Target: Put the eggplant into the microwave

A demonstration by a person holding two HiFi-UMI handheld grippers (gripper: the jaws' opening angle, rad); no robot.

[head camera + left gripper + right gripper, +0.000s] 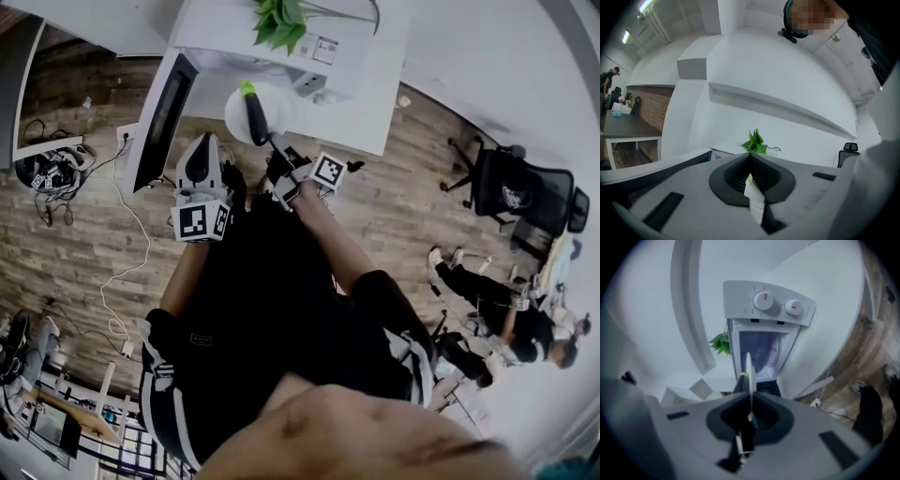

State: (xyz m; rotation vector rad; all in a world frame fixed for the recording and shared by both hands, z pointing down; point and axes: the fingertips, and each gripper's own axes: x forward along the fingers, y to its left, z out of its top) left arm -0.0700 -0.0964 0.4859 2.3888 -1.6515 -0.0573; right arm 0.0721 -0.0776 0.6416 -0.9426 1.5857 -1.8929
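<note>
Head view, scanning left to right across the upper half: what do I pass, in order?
In order: tangle of cables on the floor → open microwave door → left gripper → eggplant → black office chair.

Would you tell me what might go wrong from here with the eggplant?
The right gripper pinches only the rim of the plate, so a tilt might roll the eggplant off it. The plate might also clip the open microwave door on the way in.

Wood floor (56, 244); white table (375, 94); black chair (516, 192)
</note>
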